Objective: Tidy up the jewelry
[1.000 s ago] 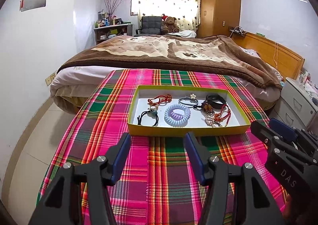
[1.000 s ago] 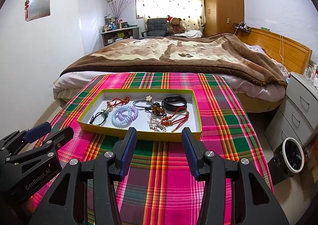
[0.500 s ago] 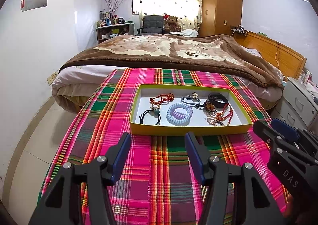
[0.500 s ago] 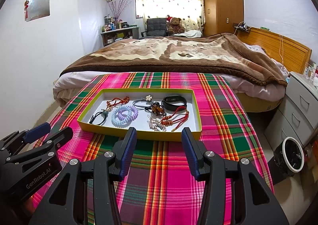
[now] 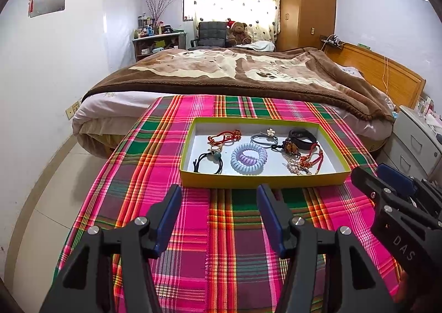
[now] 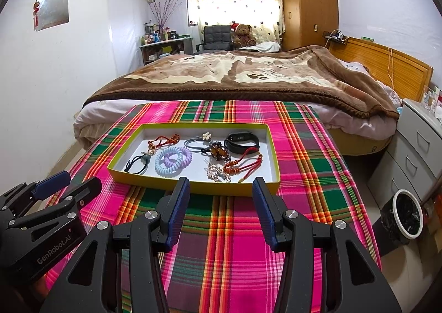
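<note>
A yellow-rimmed tray (image 5: 262, 178) (image 6: 193, 187) with a white floor sits on the plaid cloth. In it lie a blue-purple spiral hair tie (image 5: 249, 158) (image 6: 173, 160), a black hair tie (image 5: 207, 162), a red cord bracelet (image 5: 223, 137), a black wristband (image 5: 302, 137) (image 6: 243, 141), a grey flower tie (image 5: 263, 137), an amber piece (image 6: 218, 150) and a red beaded cord (image 6: 243, 165). My left gripper (image 5: 219, 197) is open and empty, just short of the tray's near wall. My right gripper (image 6: 221, 188) is open and empty at the near wall too.
The plaid-covered table (image 5: 138, 163) stands at the foot of a bed with a brown blanket (image 5: 234, 69). White drawers (image 6: 417, 147) and a black bin (image 6: 406, 217) stand at the right. The right gripper also shows at the right of the left wrist view (image 5: 386, 194).
The left gripper has drifted slightly back and left, so the tray sits a little further right in its view. The right gripper has hardly moved. Both stay open.
</note>
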`<state>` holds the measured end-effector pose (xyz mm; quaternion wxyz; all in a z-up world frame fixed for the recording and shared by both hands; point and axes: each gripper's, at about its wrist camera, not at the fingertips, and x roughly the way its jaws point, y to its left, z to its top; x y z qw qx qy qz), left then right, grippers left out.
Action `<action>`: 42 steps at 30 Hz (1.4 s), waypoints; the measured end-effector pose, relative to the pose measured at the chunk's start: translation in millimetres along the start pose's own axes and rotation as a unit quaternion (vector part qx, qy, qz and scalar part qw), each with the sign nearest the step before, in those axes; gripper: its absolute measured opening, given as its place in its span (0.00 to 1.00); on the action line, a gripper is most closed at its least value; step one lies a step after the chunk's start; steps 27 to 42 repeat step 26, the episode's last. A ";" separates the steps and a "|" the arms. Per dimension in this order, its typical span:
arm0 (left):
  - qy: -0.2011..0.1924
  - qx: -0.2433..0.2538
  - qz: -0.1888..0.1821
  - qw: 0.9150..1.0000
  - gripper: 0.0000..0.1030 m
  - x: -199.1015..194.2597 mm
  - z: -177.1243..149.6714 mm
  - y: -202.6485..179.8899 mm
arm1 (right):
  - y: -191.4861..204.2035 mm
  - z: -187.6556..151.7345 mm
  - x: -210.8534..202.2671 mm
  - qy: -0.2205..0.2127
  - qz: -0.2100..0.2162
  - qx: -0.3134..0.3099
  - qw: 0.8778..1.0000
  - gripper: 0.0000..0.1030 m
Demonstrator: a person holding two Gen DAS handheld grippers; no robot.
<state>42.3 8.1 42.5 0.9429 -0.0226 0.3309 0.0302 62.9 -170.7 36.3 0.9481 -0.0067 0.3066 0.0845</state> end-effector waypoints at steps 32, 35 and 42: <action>0.004 -0.004 0.007 1.000 0.57 -0.8 -0.7 2.1 | 1.5 -2.1 0.2 0.001 -0.001 0.000 1.000 0.46; 0.004 -0.004 0.007 1.000 0.57 -0.8 -0.7 2.1 | 1.5 -2.1 0.2 0.001 -0.001 0.000 1.000 0.46; 0.004 -0.004 0.007 1.000 0.57 -0.8 -0.7 2.1 | 1.5 -2.1 0.2 0.001 -0.001 0.000 1.000 0.46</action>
